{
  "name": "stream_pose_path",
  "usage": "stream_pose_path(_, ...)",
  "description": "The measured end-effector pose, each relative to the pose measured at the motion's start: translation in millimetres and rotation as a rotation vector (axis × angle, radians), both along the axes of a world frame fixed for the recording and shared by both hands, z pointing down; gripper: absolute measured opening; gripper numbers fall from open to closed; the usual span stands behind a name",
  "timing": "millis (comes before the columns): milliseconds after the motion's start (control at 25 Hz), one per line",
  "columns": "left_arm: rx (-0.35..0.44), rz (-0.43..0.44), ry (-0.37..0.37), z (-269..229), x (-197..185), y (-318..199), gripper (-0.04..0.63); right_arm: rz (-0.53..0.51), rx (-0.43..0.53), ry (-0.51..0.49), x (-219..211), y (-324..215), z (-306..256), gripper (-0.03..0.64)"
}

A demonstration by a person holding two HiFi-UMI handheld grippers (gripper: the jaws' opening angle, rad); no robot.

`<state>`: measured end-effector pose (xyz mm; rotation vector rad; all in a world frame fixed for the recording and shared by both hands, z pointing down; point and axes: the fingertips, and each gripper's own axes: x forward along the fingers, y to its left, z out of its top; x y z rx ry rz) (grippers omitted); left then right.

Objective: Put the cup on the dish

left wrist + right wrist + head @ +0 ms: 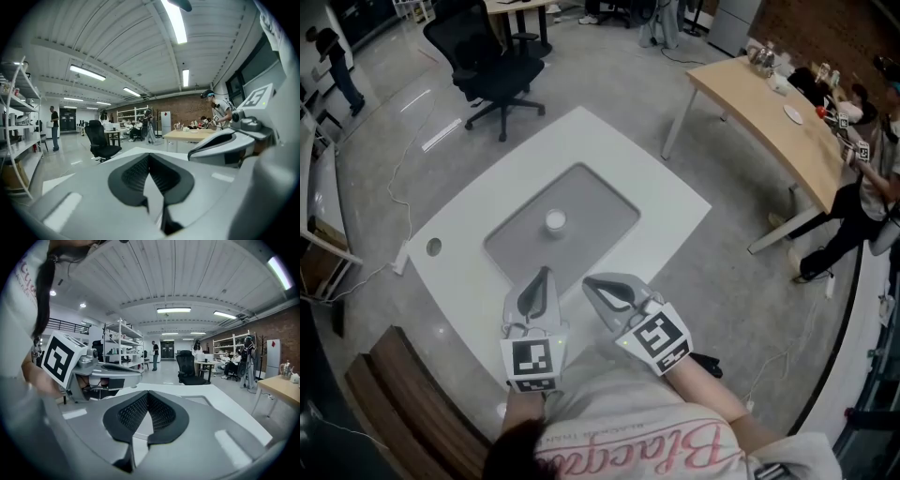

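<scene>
cup (555, 221) on the mat (591, 202), both tools closed

the left tool (545, 274) and right tool (587, 281) hang side by side over the near edge of the white desk (670, 202), each with its jaws pressed together on nothing. the white cup stands upright near the middle of the grey mat, well apart from both tools.
</scene>
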<state>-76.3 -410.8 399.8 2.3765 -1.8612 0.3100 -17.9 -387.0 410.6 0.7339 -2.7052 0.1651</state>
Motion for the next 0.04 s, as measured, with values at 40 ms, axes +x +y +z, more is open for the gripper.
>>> stream_pose_path(40, 0.004, -0.001, -0.005, -3.2, 0.3, 5.1, 0.0, -0.003, 0.002, -0.001, 3.3, 3.9, -2.2, 0.002)
